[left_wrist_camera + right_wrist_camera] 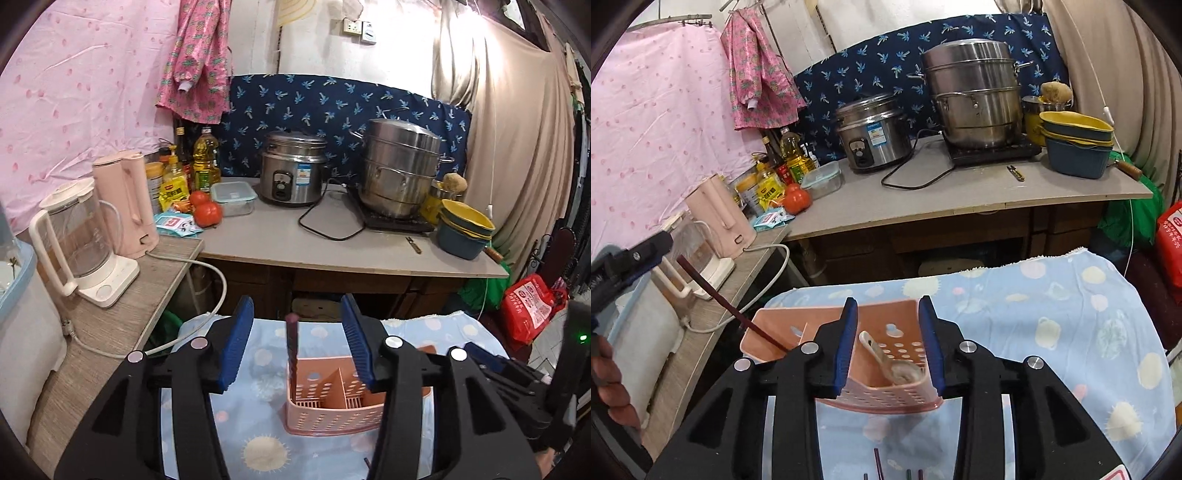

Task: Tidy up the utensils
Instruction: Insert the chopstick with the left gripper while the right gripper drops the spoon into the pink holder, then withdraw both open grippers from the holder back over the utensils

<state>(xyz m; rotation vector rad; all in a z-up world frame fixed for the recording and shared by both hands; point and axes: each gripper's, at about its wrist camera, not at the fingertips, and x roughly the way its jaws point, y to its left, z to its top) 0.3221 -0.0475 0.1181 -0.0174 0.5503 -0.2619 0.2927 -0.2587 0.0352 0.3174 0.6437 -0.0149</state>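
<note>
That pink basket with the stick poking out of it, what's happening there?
A person is sorting utensils into the pink basket on a blue patterned cloth, using a handheld gripper in each hand. A dark chopstick stands tilted in the basket's left compartment, below the open left gripper. A pale spoon lies in the right compartment, in front of the open right gripper. More sticks wait on the cloth.

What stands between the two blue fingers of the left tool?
In the left wrist view, a dark slim chopstick stands between the open left tool's fingers, its lower end inside the pink perforated plastic utensil basket.
</note>
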